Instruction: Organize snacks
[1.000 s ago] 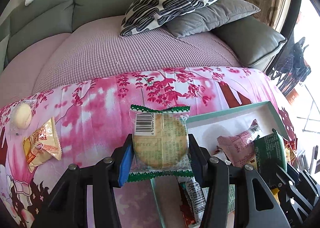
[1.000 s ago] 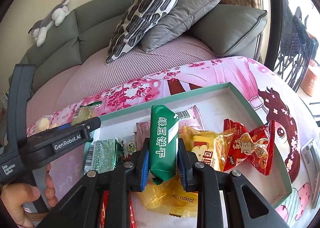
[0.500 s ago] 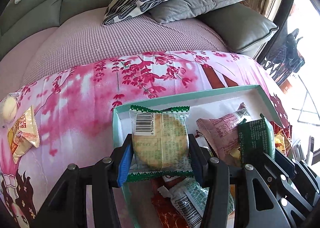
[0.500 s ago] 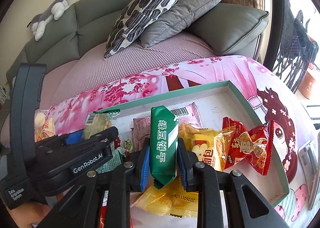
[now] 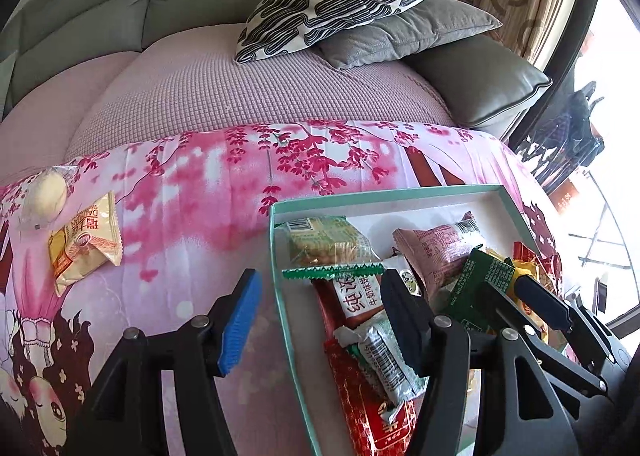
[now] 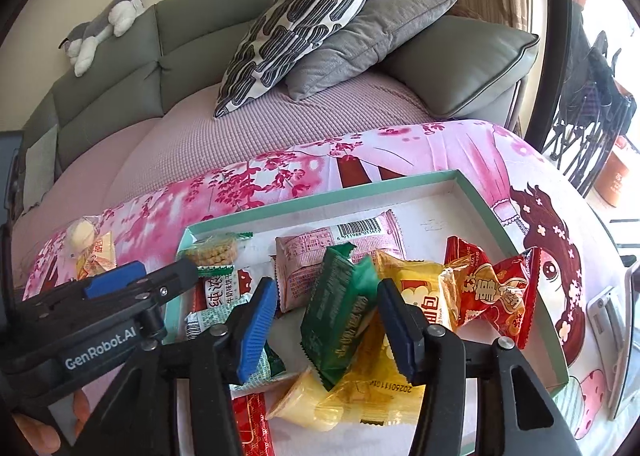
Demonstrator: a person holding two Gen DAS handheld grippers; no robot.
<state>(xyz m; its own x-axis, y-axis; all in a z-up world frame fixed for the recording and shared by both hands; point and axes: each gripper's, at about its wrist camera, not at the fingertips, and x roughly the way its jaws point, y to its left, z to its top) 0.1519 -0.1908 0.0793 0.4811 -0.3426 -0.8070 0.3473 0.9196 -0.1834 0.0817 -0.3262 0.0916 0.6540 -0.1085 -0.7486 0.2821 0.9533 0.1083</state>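
Note:
A teal-rimmed white box [image 5: 280, 296] [image 6: 472, 192] sits on the pink printed cloth and holds several snack packets. A round biscuit packet with green edges [image 5: 328, 246] [image 6: 212, 252] lies loose in the box's far left corner. My left gripper [image 5: 320, 320] hovers over the box's left rim, jaws opening, nothing pressed between the pads. A green packet [image 6: 340, 308] [image 5: 480, 284] leans tilted on the yellow packets [image 6: 416, 288], between the opening jaws of my right gripper [image 6: 326, 330], whose pads stand apart from it.
Two packets lie outside the box on the cloth at left: a beige one [image 5: 84, 244] and a round bun [image 5: 44, 188]. Behind are a grey sofa, a patterned pillow [image 6: 296, 24] and a plush toy [image 6: 104, 24]. A hand [image 6: 36, 428] holds the left gripper.
The left gripper opened and the biscuit packet now lies in the box. The right gripper opened, and the green packet tipped from upright onto the pile.

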